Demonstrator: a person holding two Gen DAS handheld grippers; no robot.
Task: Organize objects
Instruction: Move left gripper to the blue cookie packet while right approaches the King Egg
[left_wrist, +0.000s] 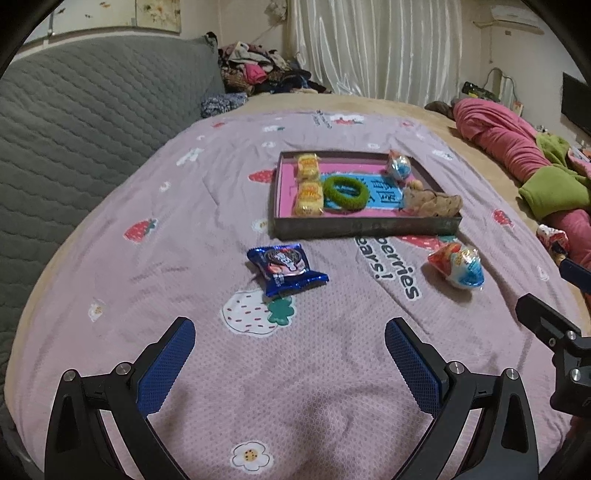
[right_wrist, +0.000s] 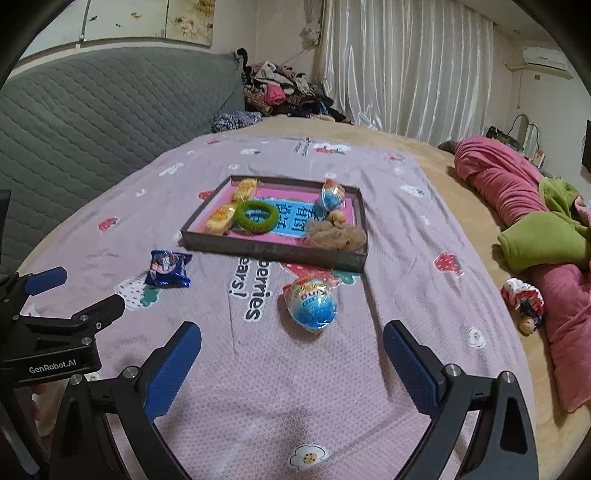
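Home bedroom, bed (left_wrist: 147, 206), curtains (left_wrist: 373, 48)

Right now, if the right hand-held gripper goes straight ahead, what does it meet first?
Probably the blue egg-shaped snack lying on the bedspread, just ahead between the open fingers of the right hand-held gripper; the tray lies beyond. Depth is uncertain.

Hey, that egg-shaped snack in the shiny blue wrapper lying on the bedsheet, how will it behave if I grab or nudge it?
The egg-shaped snack looks rounded, so a nudge would probably roll it on the sheet. Its glossy film likely slips between the right gripper pads and may crinkle. It seems light for its size.
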